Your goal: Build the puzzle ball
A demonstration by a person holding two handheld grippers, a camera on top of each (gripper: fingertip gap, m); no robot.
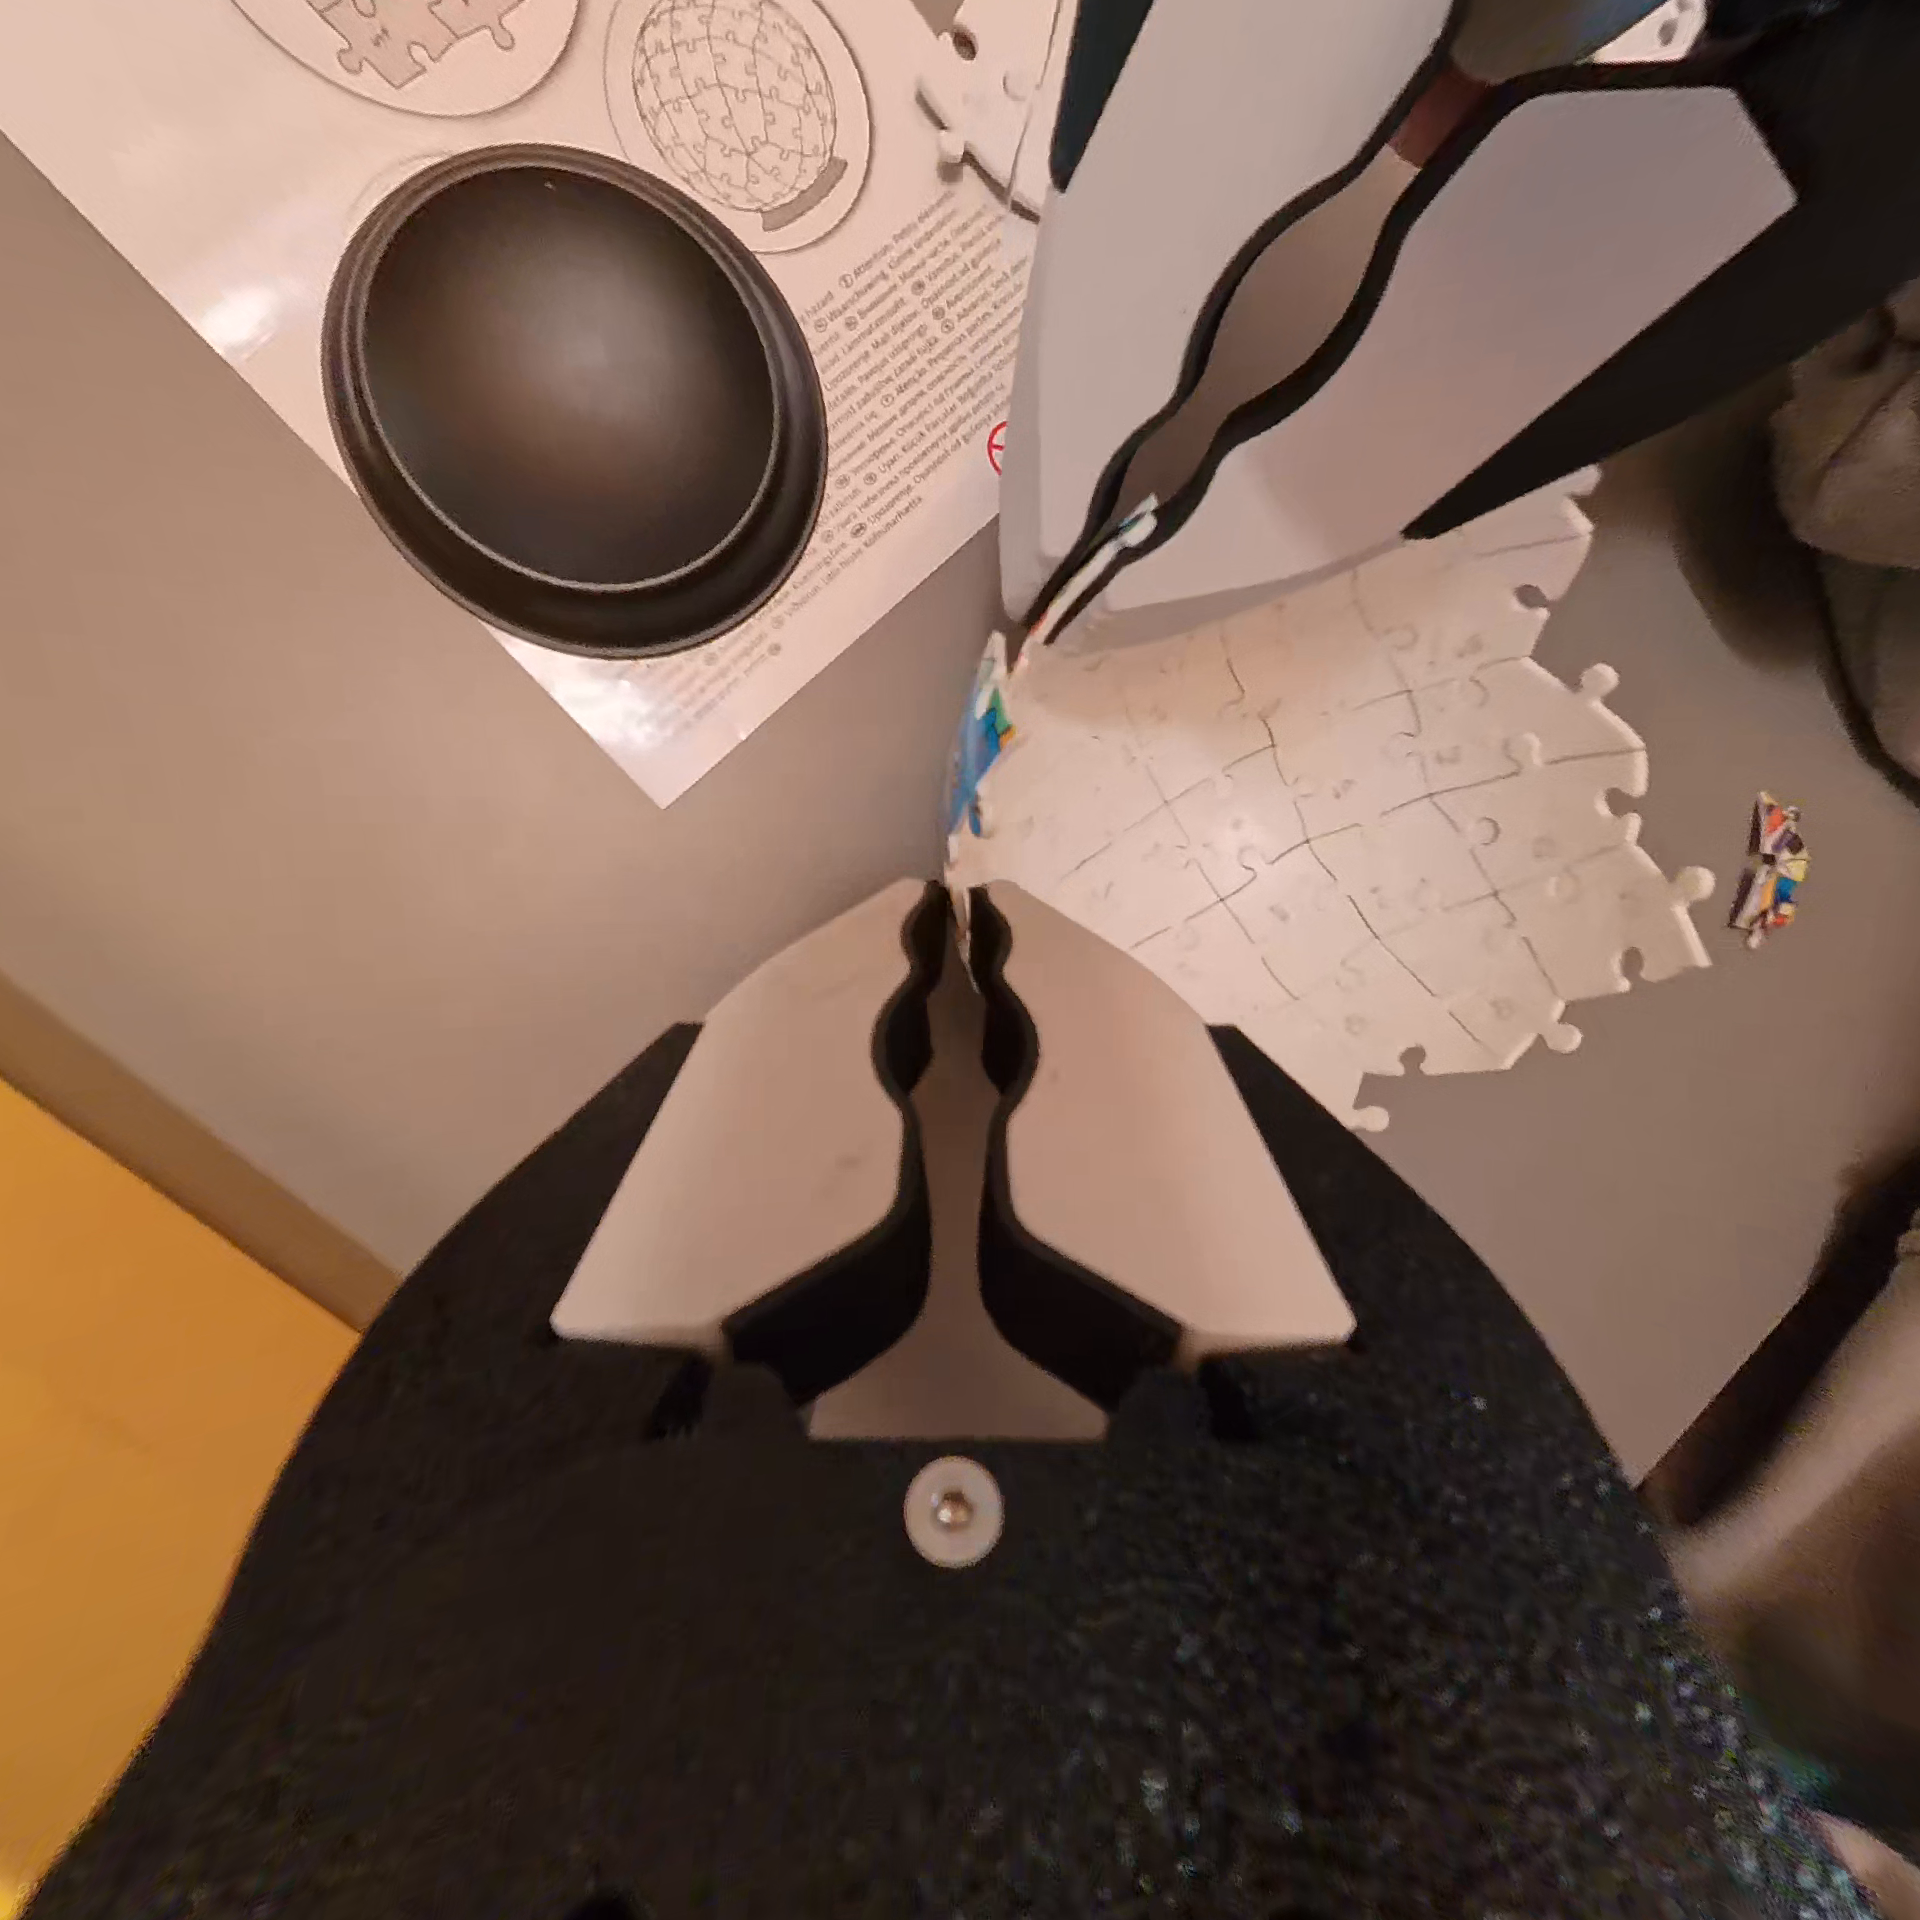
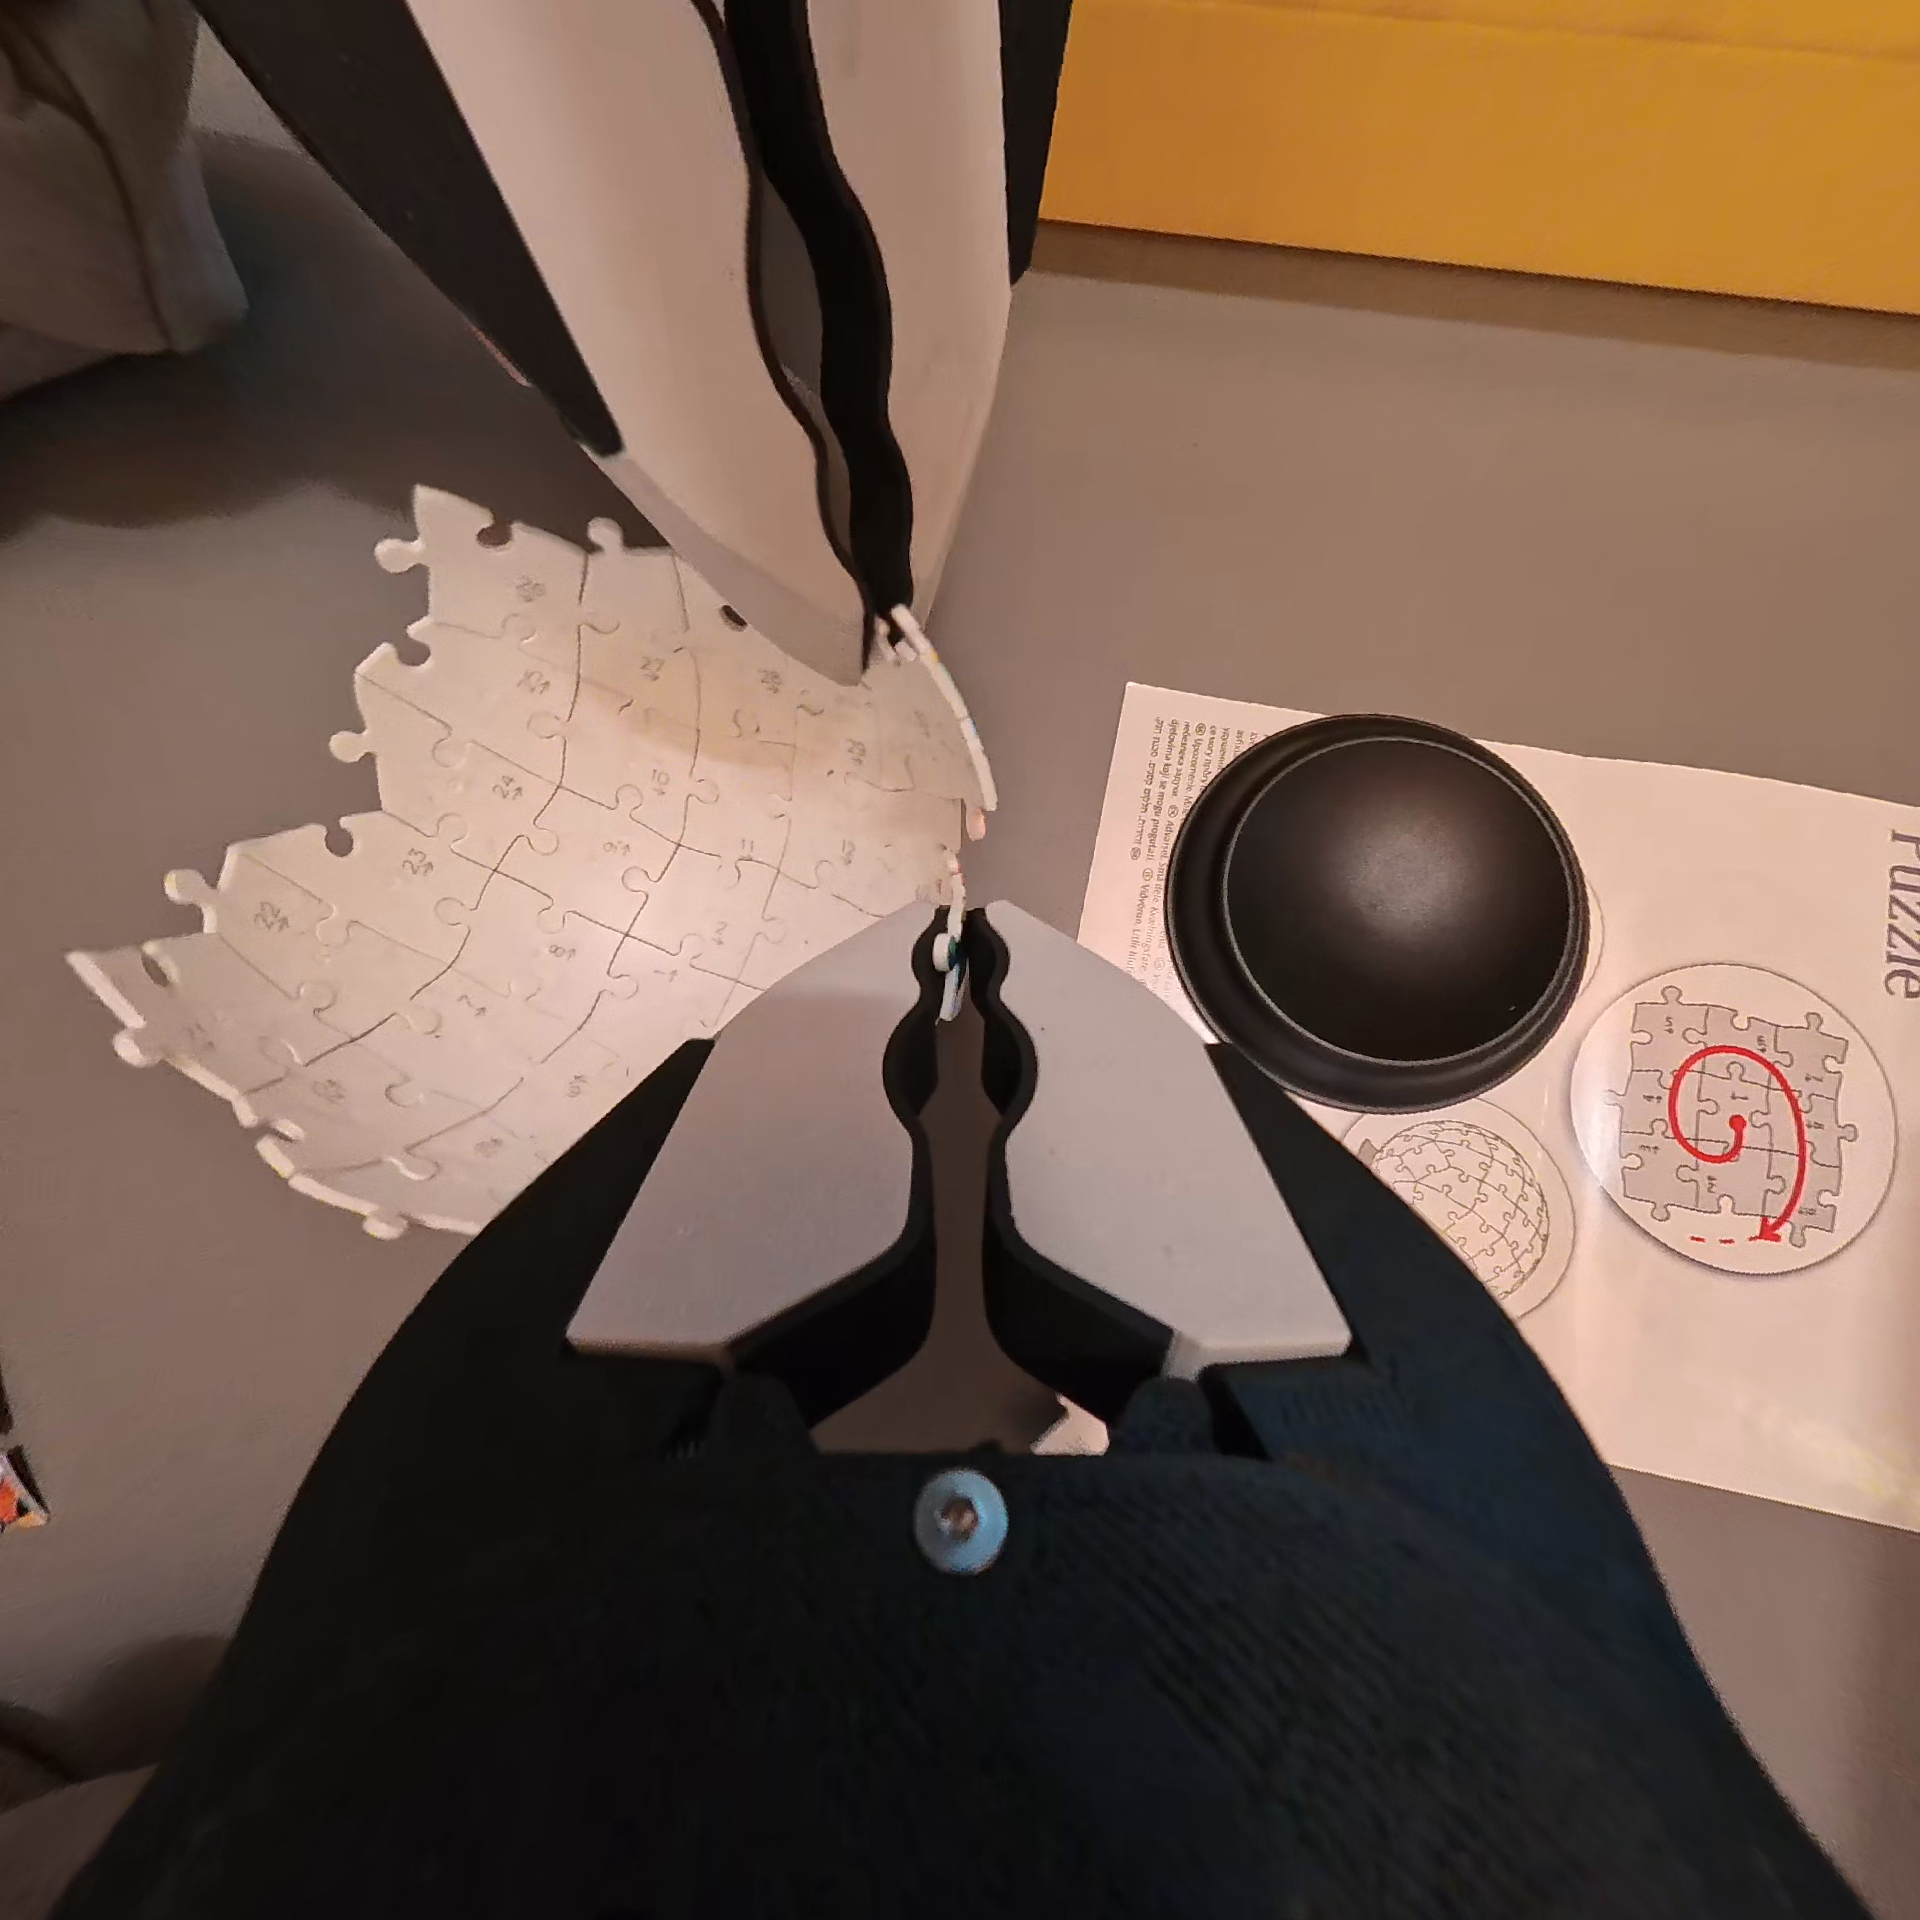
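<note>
The curved puzzle shell [image 2: 582,894] is held between the two grippers, the left gripper [image 1: 958,904] pinching one point of its edge and the right gripper [image 2: 961,940] another along the same edge. In the right wrist view the domed stand [image 2: 1382,904] sits on the instruction sheet [image 2: 1714,1351], right of the shell. A loose puzzle piece [image 1: 1771,868] lies on the table [image 1: 364,883] beyond the shell's far edge

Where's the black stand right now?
The black stand sits on the instruction sheet, right of centre in the right wrist view, just beyond the curved puzzle section both hand-held grippers hold.

Soft warm indoor light, glare on the glossy leaflet [image 1: 665,675], strong wide-angle bending, blurred edges
</note>
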